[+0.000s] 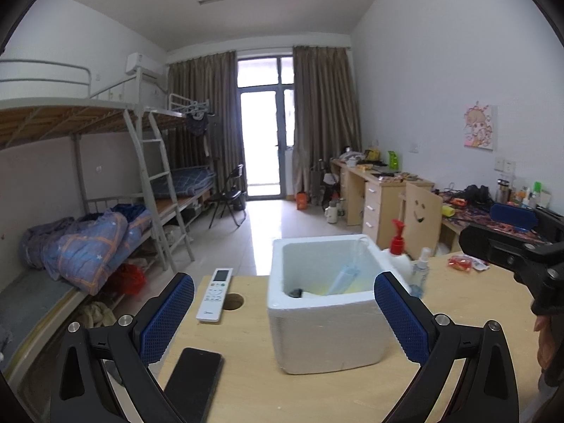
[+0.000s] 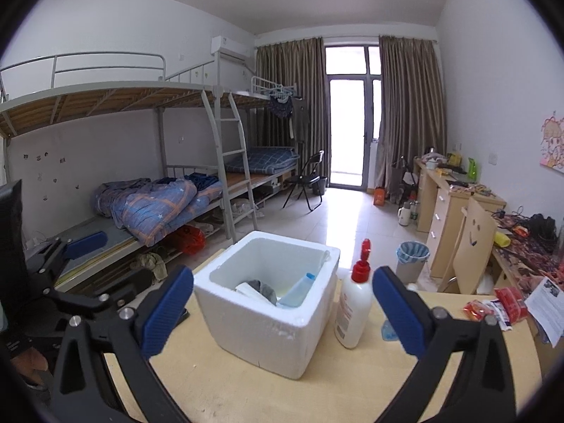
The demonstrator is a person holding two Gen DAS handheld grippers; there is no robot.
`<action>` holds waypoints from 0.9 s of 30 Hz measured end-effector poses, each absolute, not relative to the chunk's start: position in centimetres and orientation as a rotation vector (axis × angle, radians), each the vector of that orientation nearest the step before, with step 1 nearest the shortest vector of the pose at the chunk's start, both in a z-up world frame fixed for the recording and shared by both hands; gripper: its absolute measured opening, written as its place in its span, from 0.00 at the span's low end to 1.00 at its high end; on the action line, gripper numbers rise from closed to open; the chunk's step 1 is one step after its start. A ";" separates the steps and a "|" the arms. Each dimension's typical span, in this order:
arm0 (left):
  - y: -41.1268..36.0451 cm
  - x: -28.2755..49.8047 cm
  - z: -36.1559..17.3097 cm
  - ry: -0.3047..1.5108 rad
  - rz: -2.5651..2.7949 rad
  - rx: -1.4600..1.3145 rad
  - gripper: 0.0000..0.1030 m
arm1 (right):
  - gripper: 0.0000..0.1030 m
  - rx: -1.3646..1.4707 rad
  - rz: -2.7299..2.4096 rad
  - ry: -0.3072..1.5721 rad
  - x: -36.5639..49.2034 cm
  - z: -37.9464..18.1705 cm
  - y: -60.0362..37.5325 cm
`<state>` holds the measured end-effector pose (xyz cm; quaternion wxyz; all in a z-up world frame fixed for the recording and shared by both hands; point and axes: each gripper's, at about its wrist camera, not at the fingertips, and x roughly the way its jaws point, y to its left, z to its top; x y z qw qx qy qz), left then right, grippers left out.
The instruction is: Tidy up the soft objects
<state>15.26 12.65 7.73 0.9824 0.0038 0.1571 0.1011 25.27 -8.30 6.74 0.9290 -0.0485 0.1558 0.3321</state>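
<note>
A white foam box [image 1: 328,331] stands on the wooden table [image 1: 246,380]; it also shows in the right wrist view [image 2: 268,331]. Inside lie soft items: a light blue face mask [image 1: 347,275], a grey cloth [image 2: 264,289], something white and a pale blue packet [image 2: 298,290]. My left gripper [image 1: 283,312] is open and empty, its blue pads either side of the box. My right gripper [image 2: 282,312] is open and empty, held in front of the box. The right gripper also appears at the right edge of the left wrist view [image 1: 518,246].
A white bottle with a red cap [image 2: 352,303] stands right of the box, with a small spray bottle [image 1: 419,271] beside it. A white remote [image 1: 215,294] and a black phone [image 1: 194,384] lie to the left. Red snack packets [image 2: 493,306] lie at the right. A cable hole [image 1: 232,301] is in the table.
</note>
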 end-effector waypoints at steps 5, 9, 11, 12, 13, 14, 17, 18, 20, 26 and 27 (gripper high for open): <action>11.0 13.9 8.2 0.302 0.162 0.005 0.99 | 1.00 -0.091 0.661 0.298 22.6 7.0 -9.9; 9.9 13.2 8.5 0.287 0.140 0.007 0.99 | 1.00 -0.077 0.640 0.280 21.3 6.7 -11.3; 9.3 12.8 8.5 0.282 0.129 0.008 0.99 | 1.00 -0.073 0.637 0.275 20.8 6.6 -11.8; 9.1 12.5 8.5 0.280 0.125 0.009 0.99 | 1.00 -0.071 0.629 0.273 20.5 6.5 -12.2; 8.8 12.4 8.6 0.279 0.121 0.010 0.99 | 1.00 -0.070 0.624 0.269 20.3 6.5 -12.4; 8.5 12.0 8.6 0.276 0.120 0.006 0.99 | 1.00 -0.069 0.619 0.265 20.2 6.6 -12.6; 7.7 11.0 8.8 0.261 0.120 0.009 0.99 | 1.00 -0.064 0.617 0.255 19.4 6.7 -13.5; 7.5 10.8 8.9 0.255 0.121 0.012 0.99 | 1.00 -0.062 0.616 0.252 19.1 6.7 -13.8; 6.9 10.1 9.0 0.246 0.127 0.007 0.99 | 1.00 -0.063 0.618 0.245 18.5 6.8 -14.3; 5.2 7.9 8.5 0.239 0.111 0.000 0.99 | 1.00 -0.039 0.623 0.247 16.8 5.4 -16.2; 4.8 7.5 8.3 0.238 0.108 0.003 0.99 | 1.00 -0.035 0.624 0.249 16.6 5.2 -16.5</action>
